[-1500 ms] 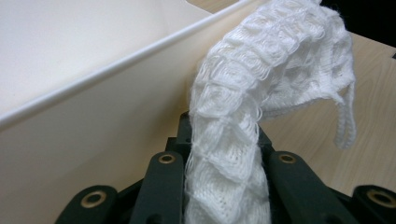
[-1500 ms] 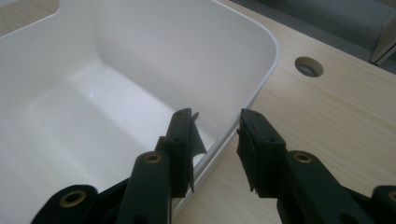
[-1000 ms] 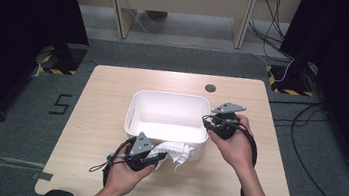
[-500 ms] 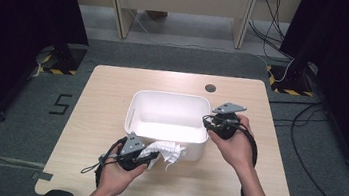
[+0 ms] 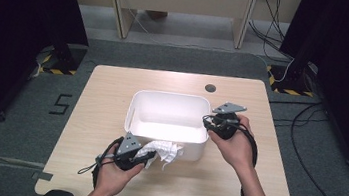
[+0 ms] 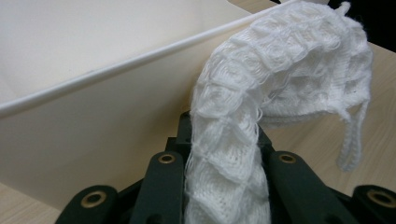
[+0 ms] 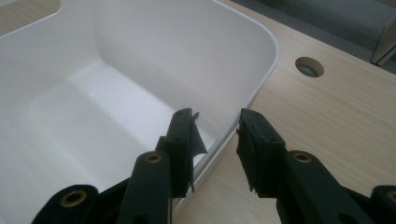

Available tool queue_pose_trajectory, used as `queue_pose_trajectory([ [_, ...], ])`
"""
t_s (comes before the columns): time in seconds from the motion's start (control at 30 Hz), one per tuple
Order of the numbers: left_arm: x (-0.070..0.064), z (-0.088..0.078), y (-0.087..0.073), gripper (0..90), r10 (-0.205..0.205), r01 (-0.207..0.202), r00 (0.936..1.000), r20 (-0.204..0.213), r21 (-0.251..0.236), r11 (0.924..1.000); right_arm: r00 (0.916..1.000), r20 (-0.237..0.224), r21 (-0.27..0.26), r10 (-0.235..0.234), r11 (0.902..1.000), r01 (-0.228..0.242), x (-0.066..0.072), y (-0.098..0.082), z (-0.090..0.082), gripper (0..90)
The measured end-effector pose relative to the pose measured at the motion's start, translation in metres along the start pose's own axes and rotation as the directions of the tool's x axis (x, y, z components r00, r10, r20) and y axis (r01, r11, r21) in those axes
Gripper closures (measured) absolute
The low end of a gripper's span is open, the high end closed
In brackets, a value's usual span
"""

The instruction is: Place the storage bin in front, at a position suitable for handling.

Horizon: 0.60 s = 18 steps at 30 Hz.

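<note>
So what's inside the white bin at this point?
The white bin looks empty: bare floor and walls show in the high view and right gripper view. The white knitted cloth hangs outside its near wall, held by the left gripper, hiding part of that wall.

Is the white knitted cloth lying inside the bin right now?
No, the cloth hangs outside the bin, clamped in the left gripper against its near wall.

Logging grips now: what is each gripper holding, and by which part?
Left gripper clamps the white knitted cloth by one end. Right gripper straddles the white bin's rim, unclamped.
</note>
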<state>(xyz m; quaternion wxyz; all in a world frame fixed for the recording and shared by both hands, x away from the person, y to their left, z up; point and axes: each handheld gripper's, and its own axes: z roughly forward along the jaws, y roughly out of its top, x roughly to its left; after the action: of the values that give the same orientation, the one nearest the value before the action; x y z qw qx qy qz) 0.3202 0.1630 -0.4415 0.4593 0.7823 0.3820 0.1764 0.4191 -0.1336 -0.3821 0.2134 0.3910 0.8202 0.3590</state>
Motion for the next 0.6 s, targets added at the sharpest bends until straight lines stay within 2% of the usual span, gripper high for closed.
queue_pose_trajectory([
  [0.33, 0.001, 0.006, -0.008, 73.9, 0.005, -0.004, 0.9999, -0.012, 0.033, 0.9995, 1.0, 0.001, 0.0, -0.003, 1.0, 0.003, 0.0, 0.0, 0.0, 66.6],
  [0.6, 0.002, 0.017, -0.021, 73.9, -0.005, 0.006, 0.9999, -0.009, 0.071, 0.9975, 1.0, 0.002, 0.0, -0.003, 1.0, 0.003, 0.0, 0.0, 0.0, 66.7],
])
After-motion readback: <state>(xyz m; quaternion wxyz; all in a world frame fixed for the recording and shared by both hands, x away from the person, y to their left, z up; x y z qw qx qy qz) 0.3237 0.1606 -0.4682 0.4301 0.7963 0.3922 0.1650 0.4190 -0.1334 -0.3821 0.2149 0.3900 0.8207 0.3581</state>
